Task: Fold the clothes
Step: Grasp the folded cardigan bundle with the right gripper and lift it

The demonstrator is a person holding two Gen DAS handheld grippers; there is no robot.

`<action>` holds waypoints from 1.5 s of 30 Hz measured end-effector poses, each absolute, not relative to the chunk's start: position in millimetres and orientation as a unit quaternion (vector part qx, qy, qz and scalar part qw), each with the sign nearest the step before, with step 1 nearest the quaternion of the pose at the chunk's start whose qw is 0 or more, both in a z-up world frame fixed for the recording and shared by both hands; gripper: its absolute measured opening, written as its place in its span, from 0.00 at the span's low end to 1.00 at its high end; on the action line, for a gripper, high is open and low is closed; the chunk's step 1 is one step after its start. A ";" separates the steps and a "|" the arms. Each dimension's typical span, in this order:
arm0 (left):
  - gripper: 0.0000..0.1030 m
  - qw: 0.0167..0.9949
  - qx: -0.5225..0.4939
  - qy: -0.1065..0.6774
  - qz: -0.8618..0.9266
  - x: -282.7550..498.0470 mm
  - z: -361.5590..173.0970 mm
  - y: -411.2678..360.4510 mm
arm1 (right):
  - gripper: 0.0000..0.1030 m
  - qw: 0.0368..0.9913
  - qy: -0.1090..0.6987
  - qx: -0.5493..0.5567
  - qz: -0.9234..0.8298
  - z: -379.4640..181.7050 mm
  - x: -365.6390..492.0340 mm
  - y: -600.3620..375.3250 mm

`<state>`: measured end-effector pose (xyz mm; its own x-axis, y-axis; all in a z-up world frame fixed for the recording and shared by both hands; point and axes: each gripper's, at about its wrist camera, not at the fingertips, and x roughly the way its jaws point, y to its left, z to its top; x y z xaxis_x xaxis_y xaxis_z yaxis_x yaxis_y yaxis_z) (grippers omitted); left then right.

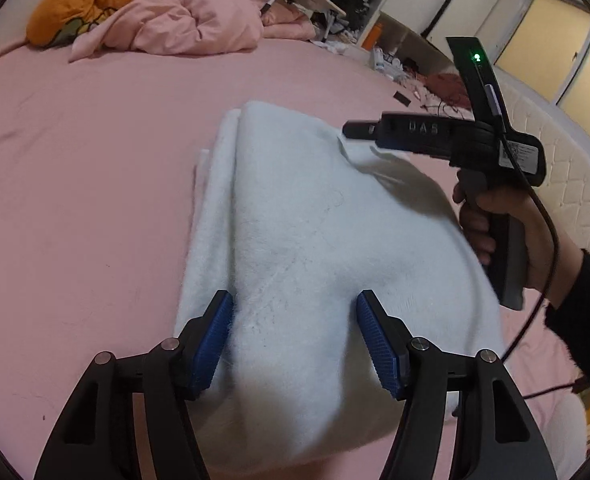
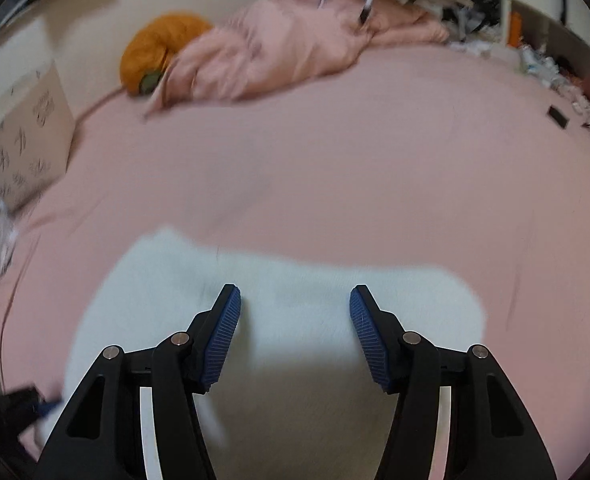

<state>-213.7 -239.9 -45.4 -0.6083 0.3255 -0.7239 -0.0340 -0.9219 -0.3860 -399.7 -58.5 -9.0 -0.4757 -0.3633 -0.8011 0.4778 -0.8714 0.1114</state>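
We have both sets of jaws spread wide and holding nothing. On our left gripper point(image 1: 295, 334) the blue ribbed pads point(image 1: 213, 346) sit apart over the near end of the fluffy white folded garment point(image 1: 315, 240), and fabric fills the gap between them without being pinched. Our right gripper point(image 2: 295, 330) shows the same picture: pads well apart, white cloth below and between them, none of it gripped.

The garment lies flat on the pink bed sheet point(image 1: 95, 160), folded into a long, thick bundle. Its left edge shows stacked layers stepping out one under another, and the surface looks soft and fuzzy, with a faint diagonal seam near our left pads. From the left view the right gripper point(image 1: 353, 130) hovers over the far right part of the cloth, held by a hand point(image 1: 507, 220) in a dark sleeve, a green light lit on its body. The right view is blurred, so the garment point(image 2: 295, 300) reads there only as a pale blue-white patch.

Further out, a crumpled pink duvet point(image 1: 183, 20) and an orange cushion point(image 1: 79, 2) sit at the far end of the bed. A patterned cardboard box point(image 2: 23, 140) stands beside it.
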 end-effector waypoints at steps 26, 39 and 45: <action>0.67 0.145 -0.461 -0.504 0.716 -116.7 -71.0 -302.4 | 0.71 0.240 -0.401 0.508 -0.723 -49.6 -149.7 44.4; 0.12 0.168 -0.434 -0.557 0.688 -121.8 -92.3 -295.7 | 0.12 0.183 -0.481 0.473 -0.715 -65.4 -169.8 44.3; 0.54 0.165 -0.427 -0.558 0.692 -119.8 -93.7 -284.5 | 0.39 0.162 -0.534 0.483 -0.675 -89.2 -162.8 51.8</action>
<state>-119.8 -284.5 -93.7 -0.5811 0.7055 -0.4056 0.2476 -0.3214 -0.9140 -162.8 51.8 -89.2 -0.4814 -0.7341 -0.4789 -0.2978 -0.3769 0.8771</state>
